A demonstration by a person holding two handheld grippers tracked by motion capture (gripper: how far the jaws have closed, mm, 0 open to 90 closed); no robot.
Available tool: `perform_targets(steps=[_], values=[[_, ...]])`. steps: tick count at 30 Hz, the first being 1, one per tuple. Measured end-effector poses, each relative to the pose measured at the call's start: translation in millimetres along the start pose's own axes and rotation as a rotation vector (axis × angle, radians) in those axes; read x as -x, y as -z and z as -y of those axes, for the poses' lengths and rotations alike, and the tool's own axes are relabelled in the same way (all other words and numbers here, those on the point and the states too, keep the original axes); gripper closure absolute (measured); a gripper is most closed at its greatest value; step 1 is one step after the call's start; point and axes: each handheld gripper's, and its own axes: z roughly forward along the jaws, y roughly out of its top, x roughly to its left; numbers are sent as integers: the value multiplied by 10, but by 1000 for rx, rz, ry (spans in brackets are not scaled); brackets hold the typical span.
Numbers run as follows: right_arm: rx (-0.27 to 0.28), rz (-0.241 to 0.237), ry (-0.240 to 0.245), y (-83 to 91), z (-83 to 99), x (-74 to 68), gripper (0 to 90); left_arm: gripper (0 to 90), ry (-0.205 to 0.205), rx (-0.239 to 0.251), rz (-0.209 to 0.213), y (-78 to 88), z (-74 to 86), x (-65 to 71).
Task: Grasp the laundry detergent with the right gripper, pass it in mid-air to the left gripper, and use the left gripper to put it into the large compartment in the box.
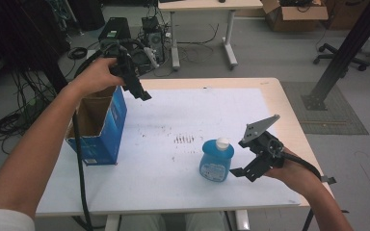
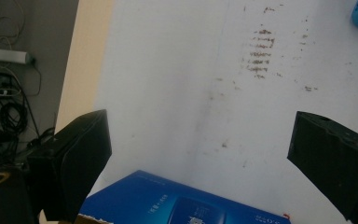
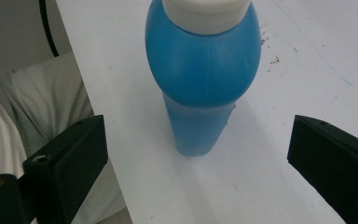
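item: blue bottle (image 1: 216, 160), white cap (image 1: 222, 142), standing upright on the white sheet (image 1: 183, 120) that covers the bench (image 1: 289, 110), toward the near right part of it. in the right gripper view the bottle (image 3: 203, 70) stands ahead of the jaws and between their lines, touching neither; its cap (image 3: 206, 11) runs off the top edge.

item: right hand-held gripper (image 1: 244, 173), held in the person's right hand (image 1: 294, 171), just beside the bottle on its right, low over the sheet. jaws spread wide, released, nothing between the pads. grey three-cornered plate (image 1: 260, 126) on top, tilted.

item: left hand-held gripper (image 1: 142, 94), held in the person's left hand (image 1: 96, 74), raised above the far right corner of the box, pointing down toward the sheet. jaws spread wide, released, grasping nothing. black cable (image 1: 79, 163) trails down past the box and the near edge of the bench.

item: blue cardboard box (image 1: 101, 125), open at the top, brown inside, standing at the left side of the bench, well apart from the bottle. in the left gripper view its blue side (image 2: 182, 205) lies at the bottom edge between the jaws.

item: brown specks and smears (image 1: 184, 139) on the sheet, between box and bottle; also seen in the left gripper view (image 2: 260, 56).
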Motion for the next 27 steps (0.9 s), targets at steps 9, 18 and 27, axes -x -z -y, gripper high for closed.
perform_targets(steps=[9, 18, 27], values=[[69, -17, -6, -90, 128, 6, 49, 64, -2, -7, 0, -9, -6, 3], [113, -20, -7, -168, 227, 3, 49, 64, -5, -12, 2, -23, -28, 13], [156, -23, -15, -249, 314, 4, 51, 64, -5, -15, 0, -16, -31, 23]])
